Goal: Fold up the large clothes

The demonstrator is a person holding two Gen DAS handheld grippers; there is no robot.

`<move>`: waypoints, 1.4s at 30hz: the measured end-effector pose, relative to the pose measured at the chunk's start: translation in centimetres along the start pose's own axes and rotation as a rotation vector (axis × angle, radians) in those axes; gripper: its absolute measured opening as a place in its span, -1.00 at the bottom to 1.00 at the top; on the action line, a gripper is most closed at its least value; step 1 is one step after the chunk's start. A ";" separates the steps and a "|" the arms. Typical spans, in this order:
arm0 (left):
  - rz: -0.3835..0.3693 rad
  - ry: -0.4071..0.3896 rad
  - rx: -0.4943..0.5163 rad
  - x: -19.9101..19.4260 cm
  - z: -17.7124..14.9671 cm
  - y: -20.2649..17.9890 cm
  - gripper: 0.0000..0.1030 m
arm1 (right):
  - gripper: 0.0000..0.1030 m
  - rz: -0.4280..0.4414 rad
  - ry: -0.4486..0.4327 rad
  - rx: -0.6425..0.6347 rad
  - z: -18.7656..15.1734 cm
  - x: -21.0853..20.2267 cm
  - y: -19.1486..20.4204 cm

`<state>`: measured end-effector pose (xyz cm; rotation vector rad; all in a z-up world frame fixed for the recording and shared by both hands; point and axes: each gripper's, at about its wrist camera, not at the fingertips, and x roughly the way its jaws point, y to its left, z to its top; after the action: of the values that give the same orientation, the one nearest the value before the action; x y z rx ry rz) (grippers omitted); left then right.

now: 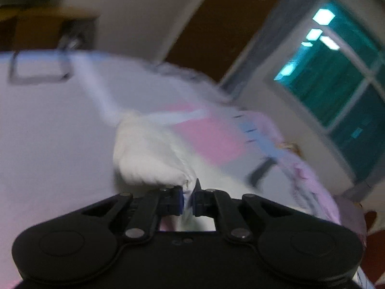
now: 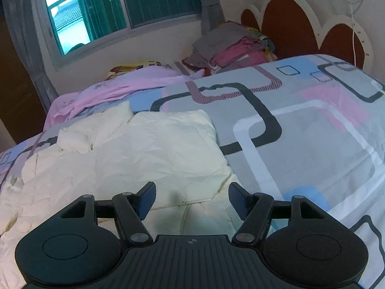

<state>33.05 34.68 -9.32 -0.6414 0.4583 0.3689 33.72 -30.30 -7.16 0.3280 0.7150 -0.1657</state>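
Note:
A large cream-white garment (image 2: 144,149) lies crumpled on the patterned bedspread (image 2: 300,125), filling the left and near part of the right wrist view. Just above its near portion my right gripper (image 2: 191,192) stands open, with nothing pinched between the pads. The left wrist view is blurred. There a bunched part of the white garment (image 1: 149,154) rises in front of my left gripper (image 1: 189,192), which is shut on a fold of that cloth. The bedspread (image 1: 48,132) spreads out behind it.
A pink sheet (image 2: 125,84) lies rumpled along the far side of the bed. A stack of folded clothes (image 2: 231,48) sits by the scalloped headboard (image 2: 300,24). A window (image 2: 108,7) with grey curtains is behind the bed.

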 end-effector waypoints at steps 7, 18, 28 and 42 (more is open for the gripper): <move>-0.231 0.034 0.265 -1.1 -3.3 -12.9 -0.89 | 0.30 -0.001 -0.012 0.023 -0.1 -0.1 -0.8; -0.473 0.228 0.588 0.1 -14.6 -31.2 -0.89 | 0.30 0.002 -0.048 0.078 0.8 -1.4 -4.5; -0.573 0.374 0.756 1.4 -25.1 -39.1 -0.89 | 0.30 0.006 -0.061 0.154 1.2 -2.2 -9.4; -0.683 0.485 0.814 0.5 -31.1 -41.4 0.63 | 0.31 0.107 -0.027 0.159 2.4 -2.3 -11.6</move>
<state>43.53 -15.95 -11.53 -0.0484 0.7521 -0.6239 30.51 -41.89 -6.69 0.5144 0.6569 -0.1252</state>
